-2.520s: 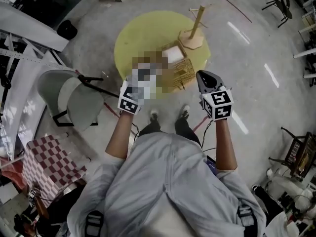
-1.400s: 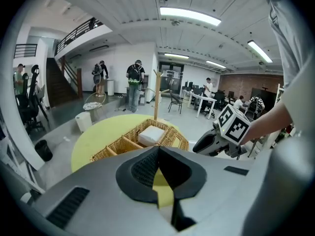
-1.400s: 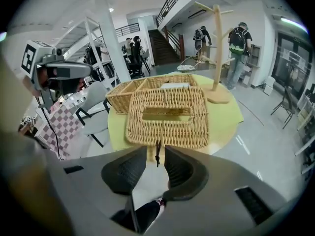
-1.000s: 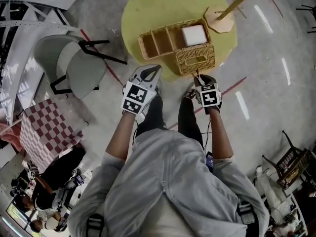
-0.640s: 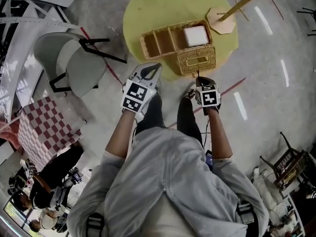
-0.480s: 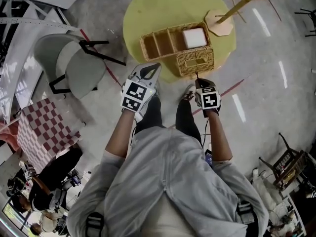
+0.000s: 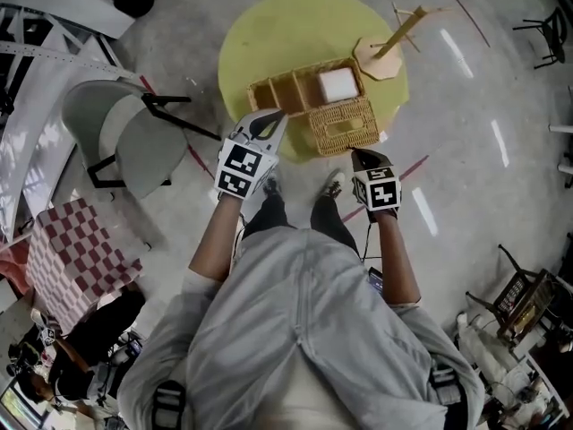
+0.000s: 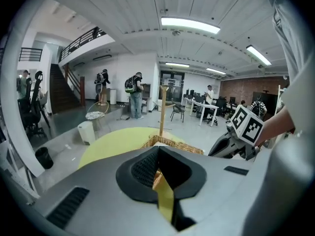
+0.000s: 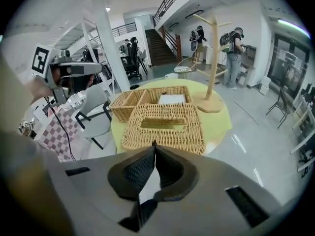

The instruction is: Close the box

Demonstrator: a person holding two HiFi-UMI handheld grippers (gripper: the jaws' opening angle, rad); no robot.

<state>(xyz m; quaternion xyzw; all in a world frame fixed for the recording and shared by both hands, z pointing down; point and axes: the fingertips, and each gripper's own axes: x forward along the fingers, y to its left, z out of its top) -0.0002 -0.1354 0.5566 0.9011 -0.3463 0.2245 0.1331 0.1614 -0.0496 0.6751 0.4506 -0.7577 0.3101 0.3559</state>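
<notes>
Yellow table [image 7: 269,34] is holding the open box [image 7: 273,92]. Your right claw [image 7: 361,154], just closed, is gripping nothing beside the lid [image 7: 345,125]; left claw [image 7: 273,115] is closed too.

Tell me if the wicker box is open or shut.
Open: the lid lies flat beside the box, leaving its compartments and a white block uncovered.

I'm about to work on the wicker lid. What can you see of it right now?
The wicker lid is a flat rectangular panel of light-brown woven cane with a long slot or recess in its middle. It lies open, flat on the yellow table, joined along its far edge to the box and reaching toward the person. Nothing rests on it. The right claw is shut and points at its near edge. Whether it touches the lid is unclear.
</notes>
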